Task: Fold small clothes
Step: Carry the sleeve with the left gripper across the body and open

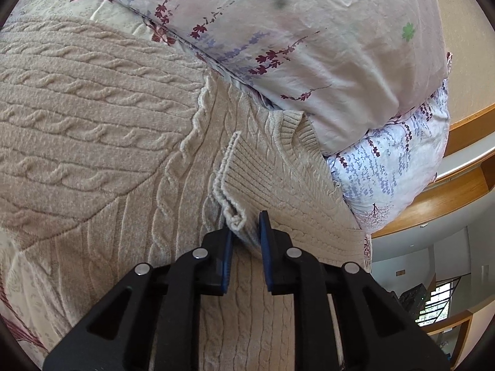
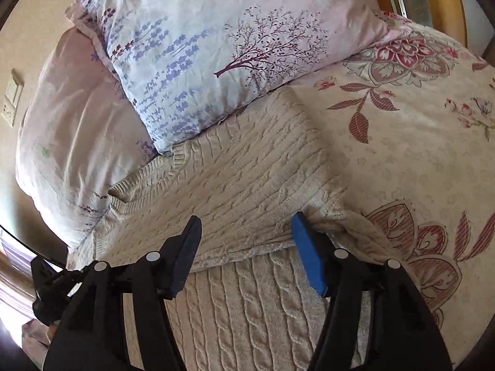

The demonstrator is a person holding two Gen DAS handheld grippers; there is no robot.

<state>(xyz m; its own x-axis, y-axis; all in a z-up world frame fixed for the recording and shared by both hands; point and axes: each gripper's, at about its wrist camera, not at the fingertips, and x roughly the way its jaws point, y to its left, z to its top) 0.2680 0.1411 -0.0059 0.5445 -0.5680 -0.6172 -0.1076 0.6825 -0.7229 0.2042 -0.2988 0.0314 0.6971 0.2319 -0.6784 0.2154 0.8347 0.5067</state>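
Observation:
A cream cable-knit sweater [image 1: 102,117] lies partly folded on the bed, its far edge against the pillows. In the left wrist view a ribbed cuff [image 1: 244,179] lies across the body, and my left gripper [image 1: 246,222] has its blue pads narrowly apart around the cuff's end, with sweater fabric between them. In the right wrist view the sweater [image 2: 247,173] has a folded layer on top. My right gripper [image 2: 247,225] is wide open, straddling the near edge of that folded layer without pinching it.
Two floral pillows [image 2: 198,61] sit behind the sweater, also in the left wrist view [image 1: 309,49]. The floral bedsheet [image 2: 417,142] spreads to the right. A wooden headboard [image 1: 458,191] curves at right. A wall socket [image 2: 10,99] is on the left wall.

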